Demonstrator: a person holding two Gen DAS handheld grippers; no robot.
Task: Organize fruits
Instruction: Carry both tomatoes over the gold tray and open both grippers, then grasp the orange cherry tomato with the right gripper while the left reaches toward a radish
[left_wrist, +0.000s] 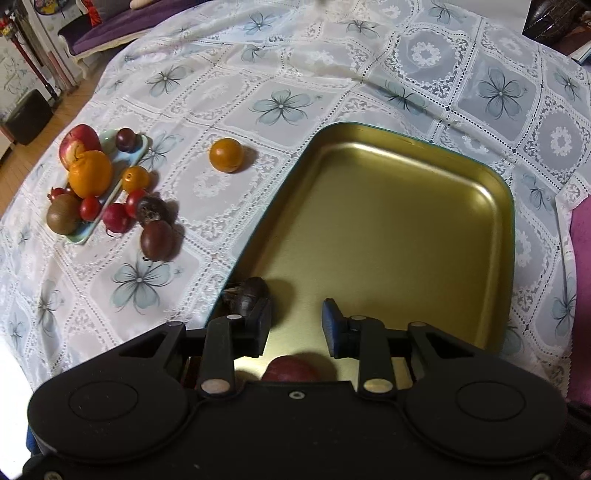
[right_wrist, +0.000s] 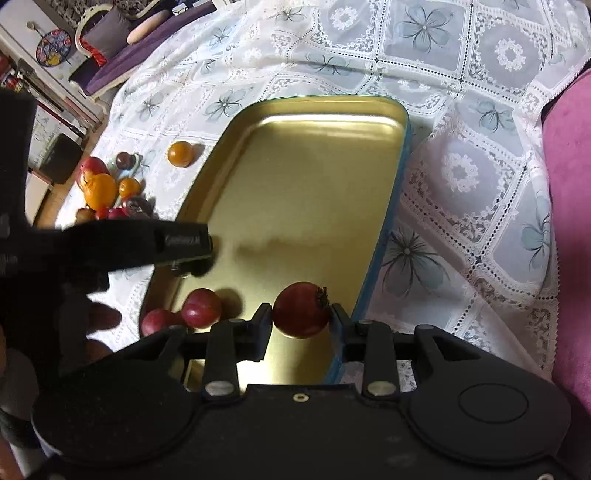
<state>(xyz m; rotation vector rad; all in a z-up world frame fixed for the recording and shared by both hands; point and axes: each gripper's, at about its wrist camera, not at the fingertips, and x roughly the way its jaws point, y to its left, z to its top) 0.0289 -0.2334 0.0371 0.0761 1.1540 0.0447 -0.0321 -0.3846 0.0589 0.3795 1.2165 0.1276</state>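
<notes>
Your right gripper (right_wrist: 300, 318) sits low over the near end of the gold tray (right_wrist: 391, 155), with a red pomegranate-like fruit (right_wrist: 301, 309) between its fingers. Its jaws are partly apart; the left pad sits right at the fruit and the right pad just beside it, but whether they press on it you cannot tell from this view.

Your left gripper (left_wrist: 297, 328) hangs over the tray's near left corner, jaws partly apart and nothing between the pads. A dark brown fruit (left_wrist: 246, 295) lies just beyond its left finger, at the tray's rim. In the right wrist view, two more red fruits (right_wrist: 201, 308) rest at the tray's near left corner.

Well apart to the left, on the lace tablecloth (left_wrist: 207, 92), the small pale green plate (left_wrist: 86, 236) holds the remaining heap, with a lone orange fruit (left_wrist: 226, 155) between plate and tray.
</notes>
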